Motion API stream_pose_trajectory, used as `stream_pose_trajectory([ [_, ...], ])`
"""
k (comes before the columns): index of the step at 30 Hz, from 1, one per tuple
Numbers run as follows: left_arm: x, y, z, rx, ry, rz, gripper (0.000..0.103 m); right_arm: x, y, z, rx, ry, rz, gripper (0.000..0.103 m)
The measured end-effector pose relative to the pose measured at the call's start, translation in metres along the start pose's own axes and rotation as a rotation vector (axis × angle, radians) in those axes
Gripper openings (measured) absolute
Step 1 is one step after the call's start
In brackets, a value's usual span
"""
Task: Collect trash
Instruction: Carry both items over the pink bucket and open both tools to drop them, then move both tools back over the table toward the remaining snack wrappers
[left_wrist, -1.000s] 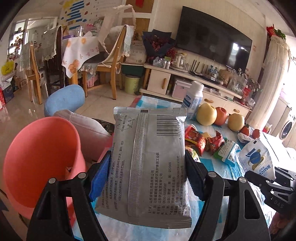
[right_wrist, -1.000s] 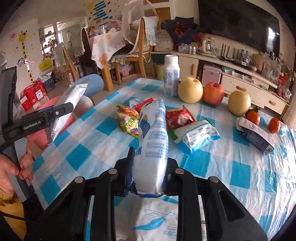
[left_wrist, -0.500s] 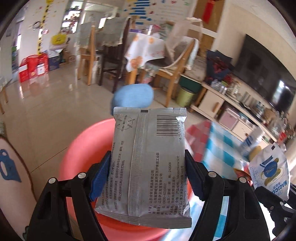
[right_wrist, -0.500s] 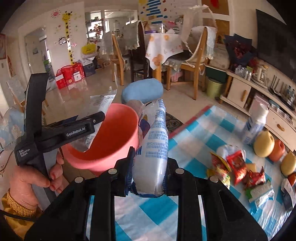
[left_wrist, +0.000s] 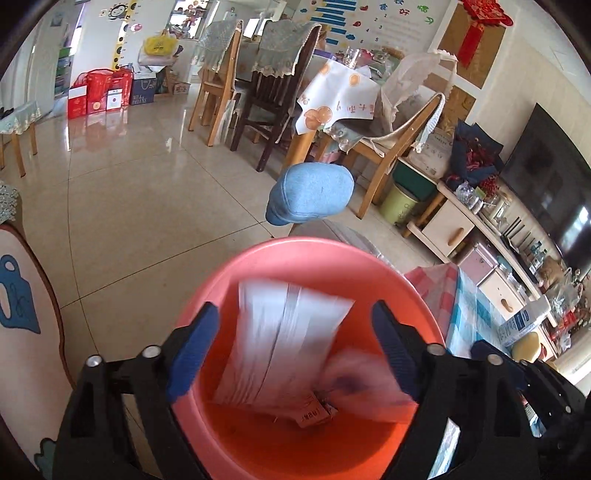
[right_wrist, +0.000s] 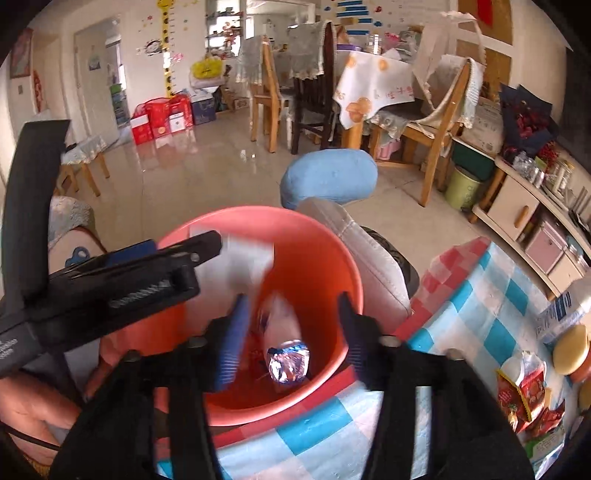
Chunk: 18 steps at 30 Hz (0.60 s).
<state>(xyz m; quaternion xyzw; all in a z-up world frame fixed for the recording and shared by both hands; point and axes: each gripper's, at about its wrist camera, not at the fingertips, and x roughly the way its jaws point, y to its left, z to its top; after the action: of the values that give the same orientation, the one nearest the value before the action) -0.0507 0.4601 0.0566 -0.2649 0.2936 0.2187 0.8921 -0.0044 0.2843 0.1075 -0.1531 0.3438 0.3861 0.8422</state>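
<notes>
A salmon-pink bin (left_wrist: 310, 258) stands on the floor beside the table; it also shows in the right wrist view (right_wrist: 325, 258). My left gripper (left_wrist: 293, 343) is open above it, and a grey snack packet (left_wrist: 284, 339), blurred, falls free into the bin. My right gripper (right_wrist: 291, 332) is open over the bin, and a white and blue bag (right_wrist: 284, 347), blurred, drops between its jaws. The bag shows blurred in the left wrist view (left_wrist: 362, 384). More wrappers (right_wrist: 524, 391) lie on the checked tablecloth (right_wrist: 480, 295).
A blue cushioned stool (left_wrist: 310, 194) stands just behind the bin. Wooden chairs (left_wrist: 391, 147) and a dining table stand beyond. A green bin (left_wrist: 400, 203) and TV cabinet (left_wrist: 450, 229) are at right. A bottle (right_wrist: 565, 314) and fruit (right_wrist: 570, 349) stand on the table.
Both grippers moved over the pink bin and opened. The grey packet and the white and blue bag left the jaws and are falling into the bin.
</notes>
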Motion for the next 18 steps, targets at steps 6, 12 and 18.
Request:
stream_pose_trajectory([
  [6, -0.007, -0.007, -0.004, -0.004, -0.062, 0.001, 0.089, -0.032, -0.022, -0.023, 0.09, -0.064, -0.092, 0.084],
  [12, -0.014, -0.036, -0.011, 0.119, -0.085, -0.031, 0.09, -0.064, -0.046, -0.056, 0.148, -0.059, -0.178, 0.087],
  [18, -0.023, -0.077, -0.023, 0.275, -0.11, -0.027, 0.09, -0.091, -0.06, -0.09, 0.167, -0.058, -0.25, 0.089],
])
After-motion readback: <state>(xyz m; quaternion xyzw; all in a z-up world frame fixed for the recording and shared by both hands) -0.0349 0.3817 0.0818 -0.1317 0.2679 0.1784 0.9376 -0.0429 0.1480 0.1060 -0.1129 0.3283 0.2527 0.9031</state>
